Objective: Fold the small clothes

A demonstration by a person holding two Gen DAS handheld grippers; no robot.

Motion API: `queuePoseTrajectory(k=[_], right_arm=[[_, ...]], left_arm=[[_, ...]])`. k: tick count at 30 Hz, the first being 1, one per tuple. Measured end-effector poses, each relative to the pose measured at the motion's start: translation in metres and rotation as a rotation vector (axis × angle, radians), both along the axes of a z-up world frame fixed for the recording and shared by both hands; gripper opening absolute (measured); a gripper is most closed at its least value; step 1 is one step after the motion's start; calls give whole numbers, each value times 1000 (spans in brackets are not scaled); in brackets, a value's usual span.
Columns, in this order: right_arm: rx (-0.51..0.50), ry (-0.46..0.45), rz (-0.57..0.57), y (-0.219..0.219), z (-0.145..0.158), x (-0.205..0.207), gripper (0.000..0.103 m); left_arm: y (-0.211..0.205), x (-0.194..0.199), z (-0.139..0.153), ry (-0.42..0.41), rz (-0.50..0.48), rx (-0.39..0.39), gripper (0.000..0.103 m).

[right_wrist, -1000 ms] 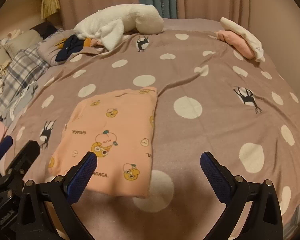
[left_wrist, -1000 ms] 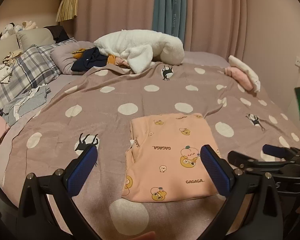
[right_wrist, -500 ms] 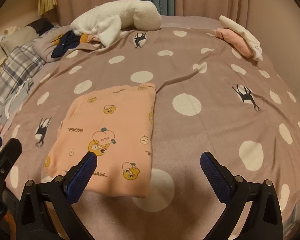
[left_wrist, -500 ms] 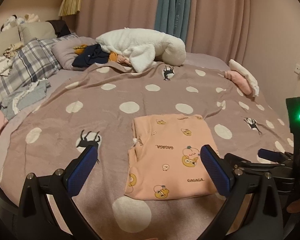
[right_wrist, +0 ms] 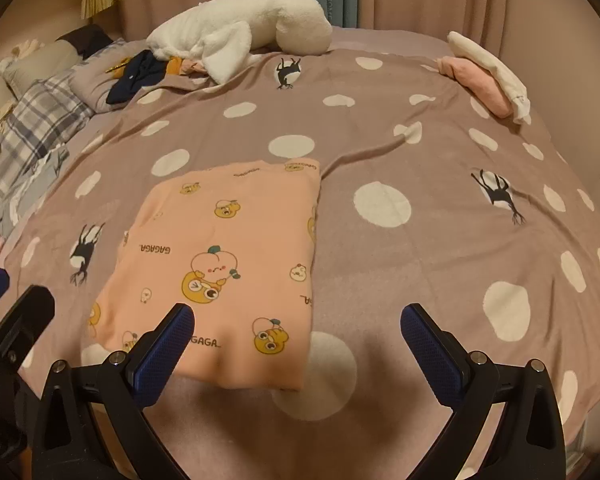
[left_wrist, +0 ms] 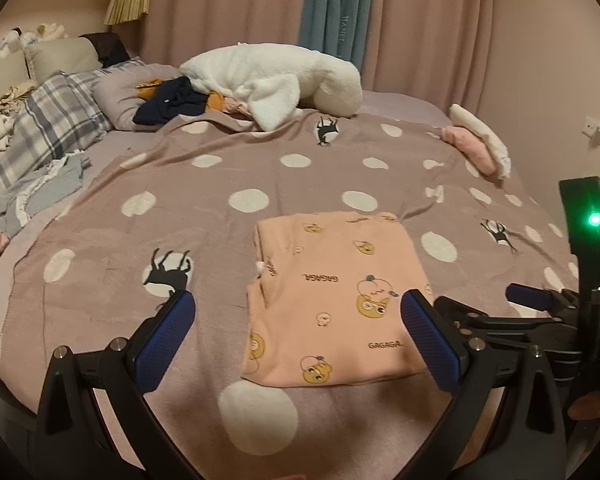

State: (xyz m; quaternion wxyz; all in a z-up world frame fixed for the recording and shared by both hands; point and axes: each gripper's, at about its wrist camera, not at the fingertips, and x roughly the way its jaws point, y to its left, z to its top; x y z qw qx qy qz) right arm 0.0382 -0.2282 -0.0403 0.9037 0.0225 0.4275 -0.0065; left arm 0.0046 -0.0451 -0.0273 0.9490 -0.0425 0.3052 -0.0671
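Observation:
A small peach garment (left_wrist: 332, 292) with cartoon prints and "GAGAGA" text lies folded into a flat rectangle on the polka-dot bedspread (left_wrist: 260, 184). It also shows in the right wrist view (right_wrist: 224, 264). My left gripper (left_wrist: 298, 344) is open and empty, held above the near edge of the bed, just short of the garment. My right gripper (right_wrist: 296, 352) is open and empty, hovering at the garment's near right corner. The right gripper also appears at the right edge of the left wrist view (left_wrist: 500, 312).
A white plush blanket (left_wrist: 272, 76) and dark clothes (left_wrist: 172, 104) lie at the far side. A plaid pillow (left_wrist: 40, 136) and loose clothes are at the left. Folded pink and white items (left_wrist: 480, 144) sit at the far right. Curtains hang behind.
Both grippers have pulled back slightly from the folded garment and stayed open. The garment has not moved.

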Motion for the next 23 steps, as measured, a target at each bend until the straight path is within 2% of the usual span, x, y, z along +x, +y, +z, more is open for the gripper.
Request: queuePoseTrajectory(k=[4,11,23], right_arm=[[0,4,3,1,0,0,102],[-6,15,7,3,-2,2,102],[-18,35,16,7,-6,6,102]], left_arm=[[-2,0,0,0,0,12,103],[-4,4,-4,33,-36,-16,103],[-8,8,-10,62,-42,6,103]])
